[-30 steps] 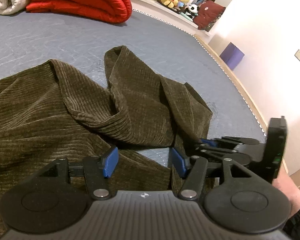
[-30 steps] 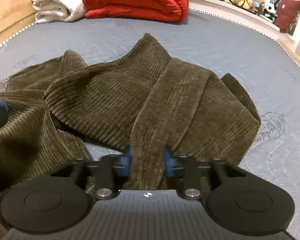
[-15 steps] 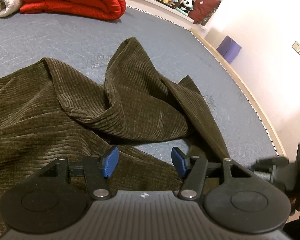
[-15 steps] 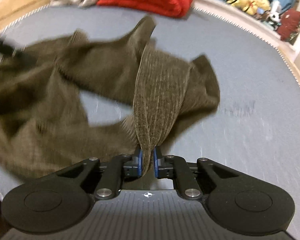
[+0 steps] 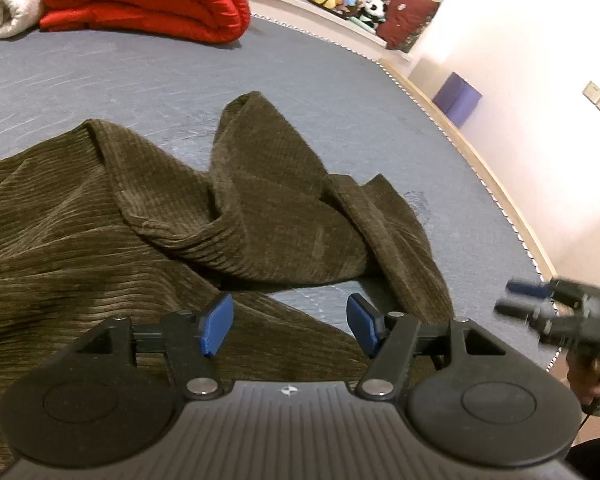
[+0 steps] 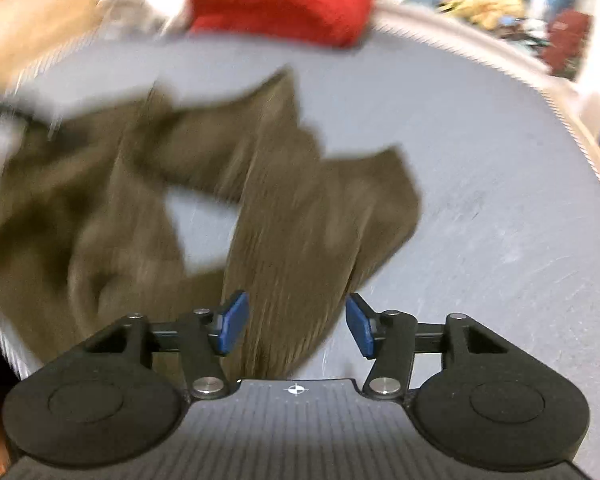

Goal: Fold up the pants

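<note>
The brown pants lie crumpled on the grey bed. My left tool hangs over them. Its jaws are opening, with nothing pinched between them. My right tool is opening too, and a pant leg runs between its blue pads but they do not squeeze it.

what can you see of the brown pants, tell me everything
The pants are dark olive-brown ribbed corduroy, lying unfolded and rumpled on the grey-blue bed cover. One leg bends back over itself in thick folds, leaving a bare gap of cover. A strip of leg runs between the right tool pads as its jaws are opening, unpinched. The left tool hovers open above the cloth.
</note>
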Available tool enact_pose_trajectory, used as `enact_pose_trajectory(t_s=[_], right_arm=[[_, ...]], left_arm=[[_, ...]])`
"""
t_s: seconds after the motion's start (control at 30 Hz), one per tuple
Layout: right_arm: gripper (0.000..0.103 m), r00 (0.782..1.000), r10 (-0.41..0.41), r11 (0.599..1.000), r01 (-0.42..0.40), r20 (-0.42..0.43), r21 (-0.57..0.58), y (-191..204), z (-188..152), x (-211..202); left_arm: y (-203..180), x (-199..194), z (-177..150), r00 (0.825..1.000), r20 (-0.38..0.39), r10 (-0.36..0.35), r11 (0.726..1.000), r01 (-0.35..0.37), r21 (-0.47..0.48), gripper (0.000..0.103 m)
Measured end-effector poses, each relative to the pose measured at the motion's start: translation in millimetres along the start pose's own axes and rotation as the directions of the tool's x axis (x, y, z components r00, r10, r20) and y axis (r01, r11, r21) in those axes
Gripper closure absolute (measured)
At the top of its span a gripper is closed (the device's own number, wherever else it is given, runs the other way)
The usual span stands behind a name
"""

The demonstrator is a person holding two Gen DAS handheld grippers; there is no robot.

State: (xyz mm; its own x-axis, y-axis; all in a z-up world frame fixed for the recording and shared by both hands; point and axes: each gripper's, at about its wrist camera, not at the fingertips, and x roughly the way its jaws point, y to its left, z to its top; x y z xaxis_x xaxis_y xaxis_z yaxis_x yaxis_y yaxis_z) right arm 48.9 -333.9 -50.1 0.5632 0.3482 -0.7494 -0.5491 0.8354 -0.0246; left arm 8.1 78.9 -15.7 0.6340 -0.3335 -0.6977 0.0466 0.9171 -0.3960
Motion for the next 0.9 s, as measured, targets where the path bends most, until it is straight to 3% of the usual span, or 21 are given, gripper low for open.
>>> enact_pose_trajectory(t_s=[0.1, 0.2, 0.57, 0.67, 0.73, 0.87, 0.9], right_arm=[[0.042, 0.996, -0.04, 0.996, 0.034, 0.077, 0.079, -6, 19, 7], [0.042, 0.994, -0.062, 0.997, 0.057, 0.088, 0.058, 6, 32, 33], [0.041, 0.994, -0.103, 0.988, 0.106, 0.032, -0.116, 69, 63, 122], [0.045, 0.987, -0.163, 0.973, 0.162, 0.006, -0.166, 76, 64, 140], [0.066, 0.979, -0.206, 0.964, 0.201, -0.01, -0.175, 73, 64, 147], [0.082, 0.988, -0.157, 0.984, 0.156, -0.001, -0.088, 54, 66, 136], [0.095, 0.989, -0.146, 0.987, 0.146, 0.015, -0.068, 50, 66, 128]], left_arm=[[6, 1, 2, 1.0, 0.0, 0.013, 1.0, -0.013, -0.013, 0.035], [8, 2, 4, 1.0, 0.001, 0.016, 1.0, -0.016, -0.023, 0.035], [21, -1, 9, 0.999, 0.006, 0.032, 0.998, -0.032, -0.061, 0.034], [25, -3, 10, 0.999, 0.007, 0.033, 0.997, -0.033, -0.07, 0.034], [25, -5, 11, 0.999, 0.009, 0.031, 0.997, -0.031, -0.072, 0.034], [20, -5, 13, 1.0, 0.014, 0.021, 0.997, -0.02, -0.072, 0.034], [18, -4, 13, 1.0, 0.014, 0.018, 0.998, -0.017, -0.068, 0.033]])
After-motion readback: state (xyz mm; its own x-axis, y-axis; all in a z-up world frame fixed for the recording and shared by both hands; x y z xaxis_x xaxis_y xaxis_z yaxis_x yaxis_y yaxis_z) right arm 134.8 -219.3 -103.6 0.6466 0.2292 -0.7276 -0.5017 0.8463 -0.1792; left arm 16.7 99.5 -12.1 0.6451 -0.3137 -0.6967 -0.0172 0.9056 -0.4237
